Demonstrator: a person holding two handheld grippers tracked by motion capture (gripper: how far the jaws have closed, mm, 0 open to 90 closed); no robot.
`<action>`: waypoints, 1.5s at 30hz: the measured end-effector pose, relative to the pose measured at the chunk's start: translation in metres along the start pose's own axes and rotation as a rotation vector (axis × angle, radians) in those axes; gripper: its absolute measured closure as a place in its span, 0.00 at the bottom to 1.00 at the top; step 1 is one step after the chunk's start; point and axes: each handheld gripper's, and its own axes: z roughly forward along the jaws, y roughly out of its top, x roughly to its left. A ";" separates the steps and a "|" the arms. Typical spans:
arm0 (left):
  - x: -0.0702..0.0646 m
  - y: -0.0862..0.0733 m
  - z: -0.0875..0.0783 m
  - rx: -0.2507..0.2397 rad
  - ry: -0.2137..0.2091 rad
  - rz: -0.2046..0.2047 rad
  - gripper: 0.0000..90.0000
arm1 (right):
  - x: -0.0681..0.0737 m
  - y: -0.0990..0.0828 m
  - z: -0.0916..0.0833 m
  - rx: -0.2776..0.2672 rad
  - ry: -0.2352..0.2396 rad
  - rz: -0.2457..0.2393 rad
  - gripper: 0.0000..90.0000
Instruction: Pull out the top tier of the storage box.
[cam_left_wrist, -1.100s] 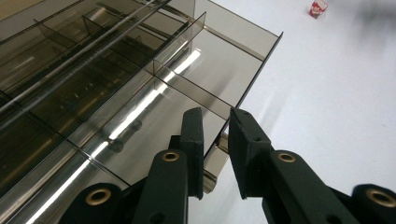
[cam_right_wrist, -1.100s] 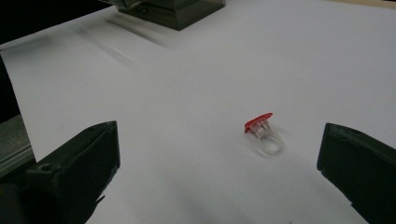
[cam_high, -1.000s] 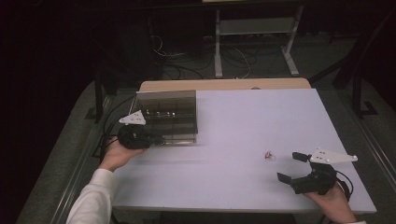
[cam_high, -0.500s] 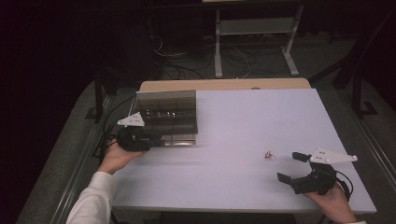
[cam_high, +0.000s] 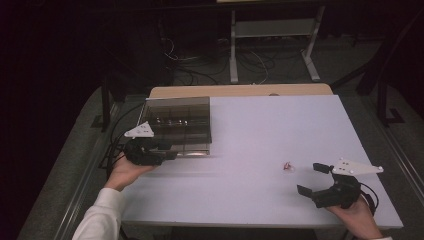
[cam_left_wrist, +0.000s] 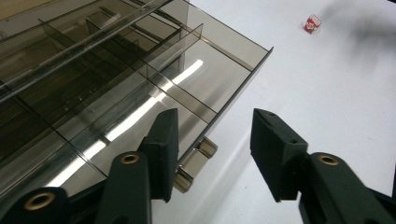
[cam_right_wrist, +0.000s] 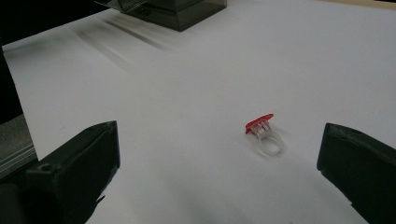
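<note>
- A white table (cam_high: 260, 130) seen from above, with a person's forearms coming in from the 6 o'clock edge.
- A smoky see-through plastic organizer box (cam_high: 181, 125) with dividers sits toward the table's 10 o'clock area.
- The left gripper (cam_high: 167, 154), held in the left hand (cam_high: 125, 172), is at the box's near corner, at about 7 o'clock from the box centre.
- In the left gripper view, its jaws stand partly spread and have just been opening; the box's front edge and a small latch (cam_left_wrist: 196, 161) lie between them, with no pad pressing on either.
- A small clear plastic ring with a red top (cam_high: 287, 166) lies on the bare table, toward 4 o'clock from the table's middle, well apart from the box.
- The right gripper (cam_high: 314, 179), in the right hand (cam_high: 357, 215), hovers near the table's 5 o'clock corner.
- In the right gripper view its jaws are spread wide, with the ring (cam_right_wrist: 265, 134) lying on the table ahead, between them but untouched.
</note>
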 end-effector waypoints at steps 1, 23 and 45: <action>-0.002 0.000 0.000 -0.006 0.003 -0.003 0.54 | 0.000 0.000 0.000 -0.001 0.001 0.000 0.00; -0.028 0.007 0.001 -0.094 0.012 -0.025 0.27 | -0.001 0.000 -0.002 -0.005 0.000 0.002 0.00; -0.055 0.001 0.006 -0.145 0.021 -0.041 0.05 | -0.002 -0.001 -0.003 -0.002 -0.001 0.002 0.00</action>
